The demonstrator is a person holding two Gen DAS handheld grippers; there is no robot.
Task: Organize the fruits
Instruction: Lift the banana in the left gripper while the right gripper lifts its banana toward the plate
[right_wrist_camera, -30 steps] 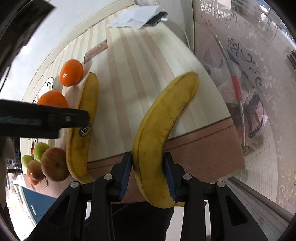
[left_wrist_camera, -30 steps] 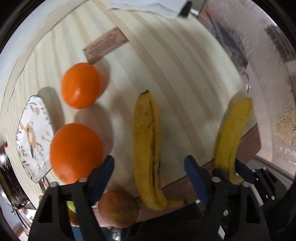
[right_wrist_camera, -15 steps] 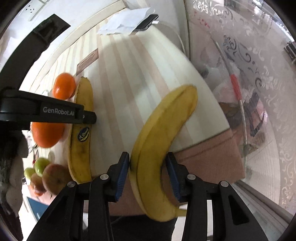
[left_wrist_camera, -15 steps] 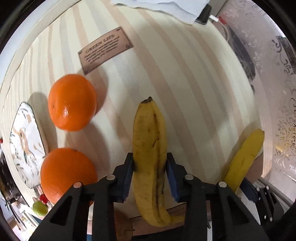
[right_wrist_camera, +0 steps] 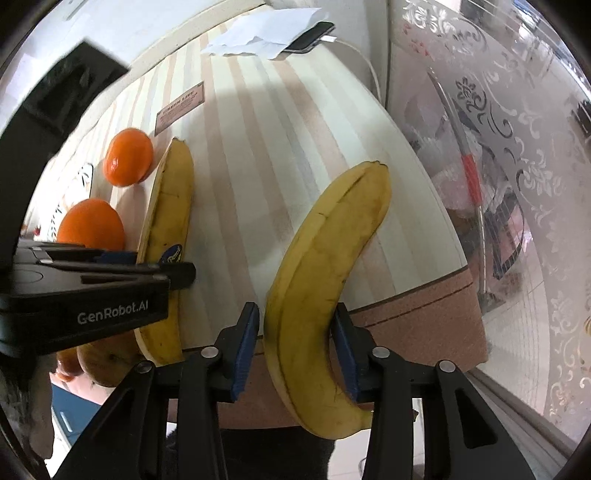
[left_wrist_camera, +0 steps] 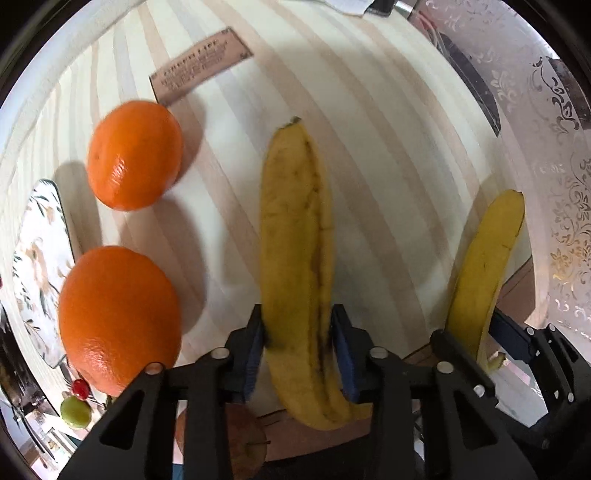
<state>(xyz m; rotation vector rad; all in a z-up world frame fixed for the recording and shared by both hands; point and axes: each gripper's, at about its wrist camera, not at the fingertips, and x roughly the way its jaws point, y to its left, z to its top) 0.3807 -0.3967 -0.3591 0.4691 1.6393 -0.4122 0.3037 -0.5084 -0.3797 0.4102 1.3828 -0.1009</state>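
My left gripper (left_wrist_camera: 297, 350) is shut on a spotted banana (left_wrist_camera: 295, 258) that lies lengthwise on the striped table mat (left_wrist_camera: 388, 147). It also shows in the right wrist view (right_wrist_camera: 168, 229). My right gripper (right_wrist_camera: 295, 343) is shut on a second, curved banana (right_wrist_camera: 325, 266) at the mat's near right edge, also seen in the left wrist view (left_wrist_camera: 484, 266). Two oranges sit left of the left banana: a near one (left_wrist_camera: 118, 317) and a far one (left_wrist_camera: 135, 155).
A brown label (left_wrist_camera: 201, 64) lies at the mat's far side. White paper (right_wrist_camera: 266, 33) and a phone (right_wrist_camera: 310, 38) lie at the far end. A patterned plate (left_wrist_camera: 40, 266) is at the left edge. Apples and small fruit (left_wrist_camera: 75, 410) lie below the near edge.
One second ago my left gripper was open around the spotted banana; it has since shut on it and moved forward. My right gripper has kept its hold on the curved banana.
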